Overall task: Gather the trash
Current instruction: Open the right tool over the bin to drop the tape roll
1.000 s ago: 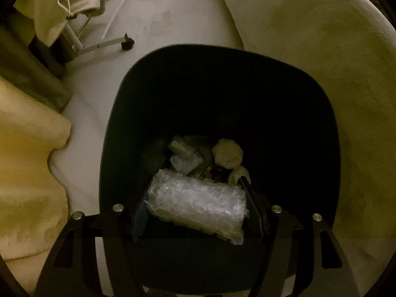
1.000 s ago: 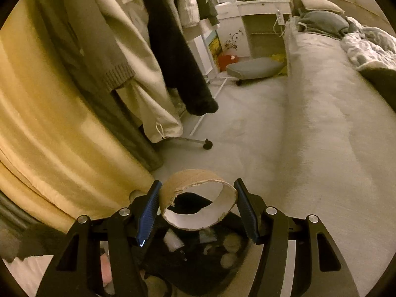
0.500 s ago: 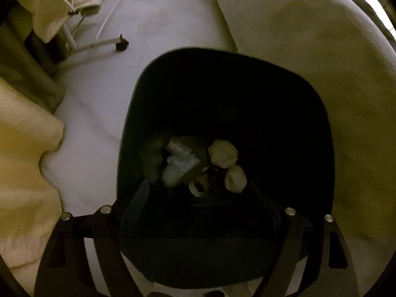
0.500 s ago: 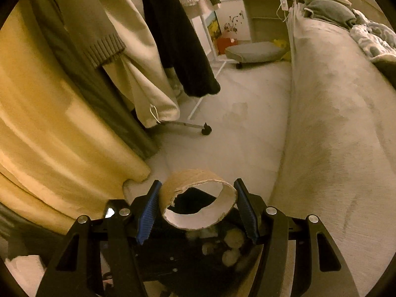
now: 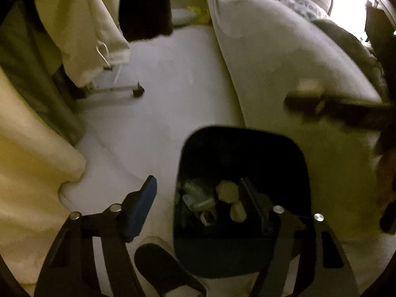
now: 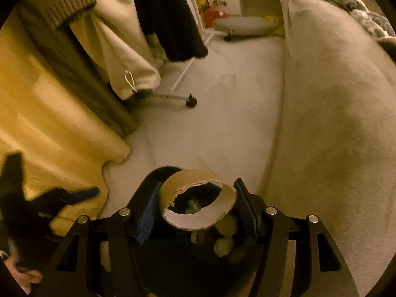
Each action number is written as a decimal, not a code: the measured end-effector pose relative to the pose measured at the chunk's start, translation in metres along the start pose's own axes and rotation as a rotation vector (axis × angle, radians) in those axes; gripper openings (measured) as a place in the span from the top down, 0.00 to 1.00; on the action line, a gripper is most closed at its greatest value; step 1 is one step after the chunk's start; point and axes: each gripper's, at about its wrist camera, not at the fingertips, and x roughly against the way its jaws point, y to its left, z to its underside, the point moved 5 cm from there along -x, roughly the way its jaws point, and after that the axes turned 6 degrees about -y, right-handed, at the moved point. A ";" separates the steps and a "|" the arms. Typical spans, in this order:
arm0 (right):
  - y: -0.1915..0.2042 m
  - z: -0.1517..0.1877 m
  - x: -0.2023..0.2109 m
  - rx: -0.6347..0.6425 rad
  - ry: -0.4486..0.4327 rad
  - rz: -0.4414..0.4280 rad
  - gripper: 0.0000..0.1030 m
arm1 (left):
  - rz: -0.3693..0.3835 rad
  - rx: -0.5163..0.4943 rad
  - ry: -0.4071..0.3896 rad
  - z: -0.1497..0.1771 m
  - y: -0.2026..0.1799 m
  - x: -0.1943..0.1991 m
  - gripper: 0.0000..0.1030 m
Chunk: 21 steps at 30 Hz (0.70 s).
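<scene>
A black trash bin stands on the pale floor beside the bed, holding crumpled paper and plastic wrap. My left gripper is open and empty above the bin's left rim. My right gripper is shut on a torn cardboard tube ring, held over the bin. The left gripper shows blurred at the left of the right wrist view, and the right gripper shows blurred at the right of the left wrist view.
A yellow blanket hangs at the left. Clothes hang on a wheeled rack whose caster rests on the floor. The bed runs along the right. A dark slipper lies by the bin.
The left gripper opened and dropped the bubble wrap into the bin, then pulled back and left. The right gripper kept the cardboard ring and moved closer over the bin.
</scene>
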 end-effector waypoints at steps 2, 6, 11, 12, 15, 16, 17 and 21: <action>0.005 0.006 -0.011 0.009 0.024 0.005 0.41 | -0.004 -0.002 -0.027 -0.007 0.002 0.010 0.35; 0.013 0.019 -0.029 0.036 0.077 0.006 0.41 | 0.010 -0.001 -0.083 -0.020 0.005 0.034 0.43; 0.018 0.039 -0.049 0.073 0.143 0.029 0.41 | 0.032 -0.023 -0.155 -0.035 -0.002 0.063 0.48; 0.018 0.042 -0.051 0.075 0.153 0.031 0.41 | 0.041 -0.025 -0.176 -0.039 -0.004 0.072 0.48; 0.017 0.057 -0.062 0.081 0.192 0.037 0.41 | 0.055 -0.019 -0.209 -0.047 -0.007 0.086 0.48; 0.016 0.062 -0.067 0.084 0.208 0.040 0.41 | 0.059 -0.022 -0.218 -0.049 -0.008 0.090 0.50; 0.016 0.065 -0.070 0.085 0.218 0.043 0.41 | 0.061 -0.025 -0.228 -0.052 -0.009 0.095 0.52; 0.016 0.079 -0.079 0.086 0.253 0.052 0.41 | 0.076 -0.027 -0.260 -0.059 -0.013 0.109 0.53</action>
